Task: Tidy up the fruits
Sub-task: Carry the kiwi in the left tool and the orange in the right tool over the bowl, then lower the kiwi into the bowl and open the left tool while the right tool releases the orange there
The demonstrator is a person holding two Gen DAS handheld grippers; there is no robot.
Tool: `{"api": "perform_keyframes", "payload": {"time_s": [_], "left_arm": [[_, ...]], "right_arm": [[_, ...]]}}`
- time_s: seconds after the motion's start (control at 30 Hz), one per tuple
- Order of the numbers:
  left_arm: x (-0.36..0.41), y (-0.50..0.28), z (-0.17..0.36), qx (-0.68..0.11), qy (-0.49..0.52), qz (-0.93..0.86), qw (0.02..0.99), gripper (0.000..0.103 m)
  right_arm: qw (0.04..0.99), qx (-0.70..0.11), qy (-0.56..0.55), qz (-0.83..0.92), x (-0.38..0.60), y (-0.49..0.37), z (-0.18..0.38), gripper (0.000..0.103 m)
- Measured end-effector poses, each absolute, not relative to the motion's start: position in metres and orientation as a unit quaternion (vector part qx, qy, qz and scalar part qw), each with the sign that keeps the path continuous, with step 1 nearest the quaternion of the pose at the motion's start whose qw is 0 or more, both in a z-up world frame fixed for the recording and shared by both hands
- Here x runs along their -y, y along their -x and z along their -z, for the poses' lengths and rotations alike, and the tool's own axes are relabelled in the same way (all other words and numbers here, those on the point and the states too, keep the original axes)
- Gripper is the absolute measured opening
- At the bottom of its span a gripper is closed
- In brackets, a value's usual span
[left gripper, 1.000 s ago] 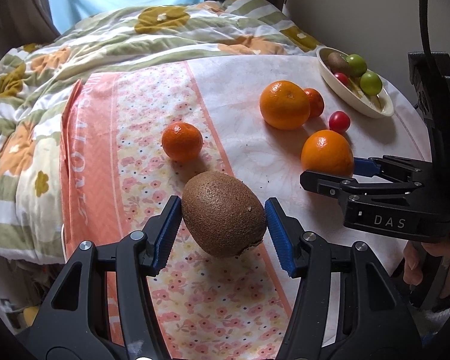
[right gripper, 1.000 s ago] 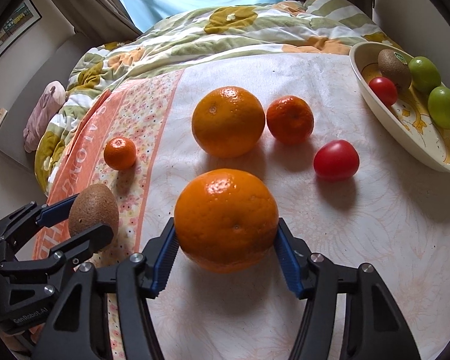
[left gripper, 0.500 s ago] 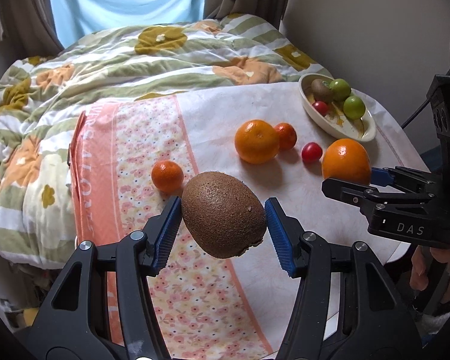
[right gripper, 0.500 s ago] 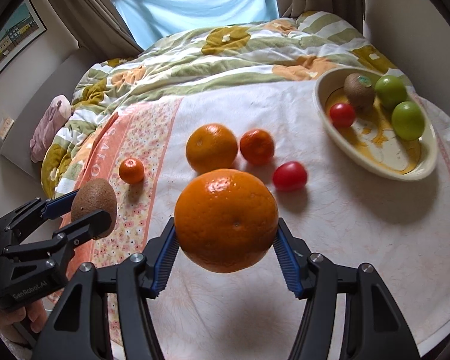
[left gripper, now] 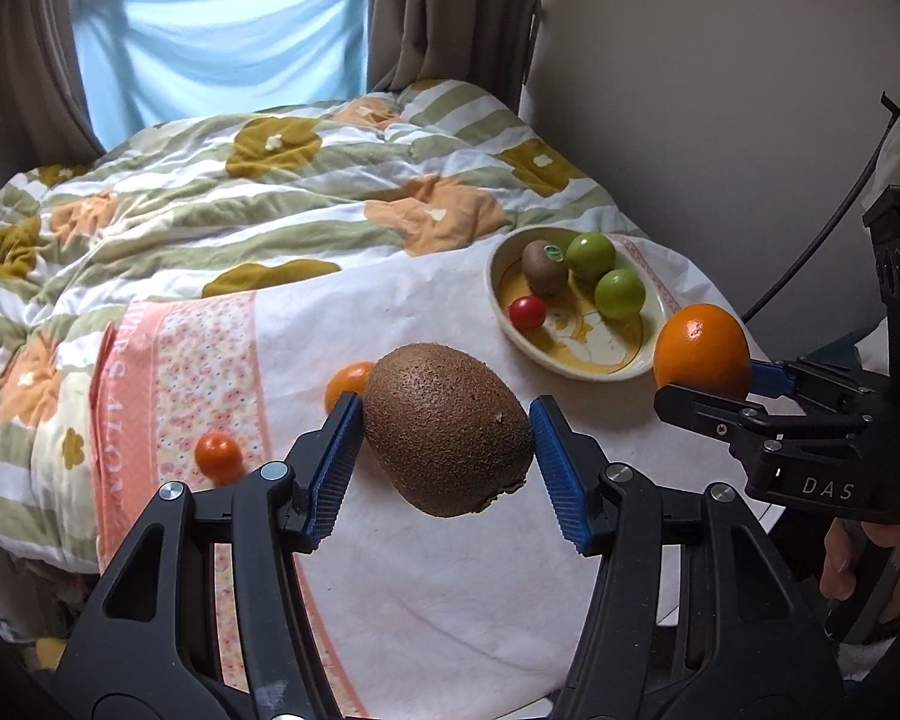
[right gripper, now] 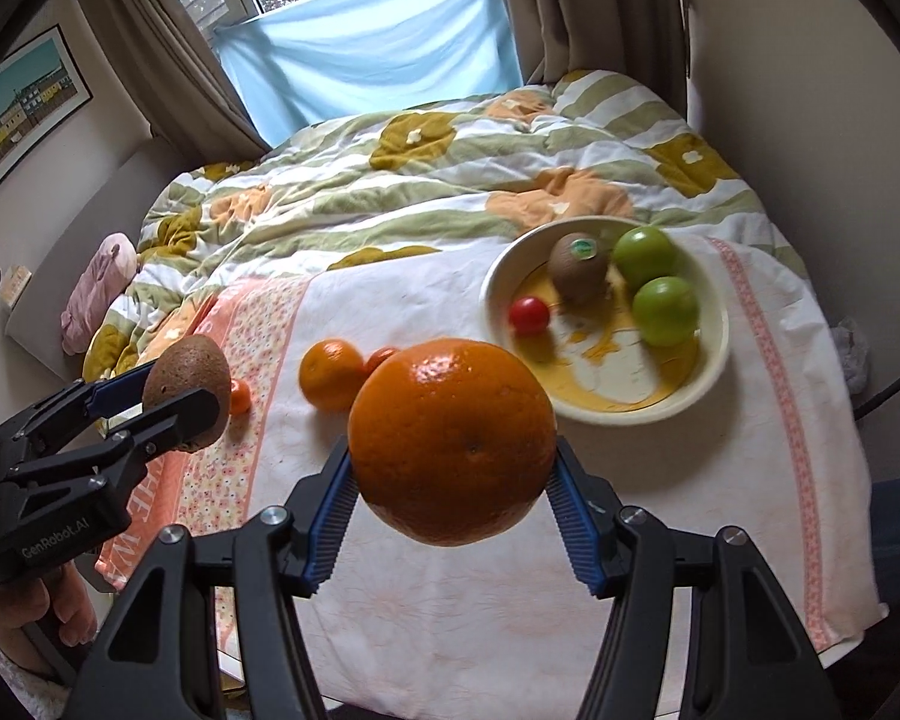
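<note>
Bowl (right gripper: 711,372) with four fruits at tablecloth's (right gripper: 660,480) right, three loose citrus (right gripper: 330,373) left.

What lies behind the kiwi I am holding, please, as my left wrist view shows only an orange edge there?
Observer: Behind the kiwi, a whole orange sits on the cloth.
Operator: Is anything beside it?
Observer: Yes, a smaller fruit, also orange, lies right beside it, half hidden by the held orange.
Operator: Does the right gripper hold squarely?
Observer: Both pads of the right gripper press the held orange's sides.
</note>
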State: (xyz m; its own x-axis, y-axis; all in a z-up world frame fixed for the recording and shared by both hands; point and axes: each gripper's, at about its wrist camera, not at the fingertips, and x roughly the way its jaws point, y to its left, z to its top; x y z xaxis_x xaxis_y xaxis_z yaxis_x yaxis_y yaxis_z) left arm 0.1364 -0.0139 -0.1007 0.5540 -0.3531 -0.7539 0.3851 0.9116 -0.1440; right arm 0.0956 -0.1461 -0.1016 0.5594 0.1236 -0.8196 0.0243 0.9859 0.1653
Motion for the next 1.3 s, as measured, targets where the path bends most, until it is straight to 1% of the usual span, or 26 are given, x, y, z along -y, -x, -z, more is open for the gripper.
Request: {"api": "perform_keyframes", "payload": {"time_s": [0.3,0.7,1.03,1.3], "left_arm": [[0.087,-0.153,0.101,-0.417,-0.020,0.216,0.882,0.060],[0.162,-0.195,0.141,-0.440,-0.046,0.224,0.868,0.060],[0.188,-0.230,0.176,-0.461,-0.085,0.225,0.854,0.061],[0.208,-0.245,0.201,-0.474,-0.114,0.233,0.841,0.061]], "right_arm": [[0.884,-0.461,-0.071,-0.026,0.209,-0.098,0.087,0.057],[0.870,-0.486,-0.083,-0.036,0.279,-0.128,0.114,0.057],[0.858,-0.503,-0.087,-0.058,0.298,-0.150,0.145,0.057],[0.854,-0.508,-0.095,-0.060,0.312,-0.152,0.157,0.057]]}}
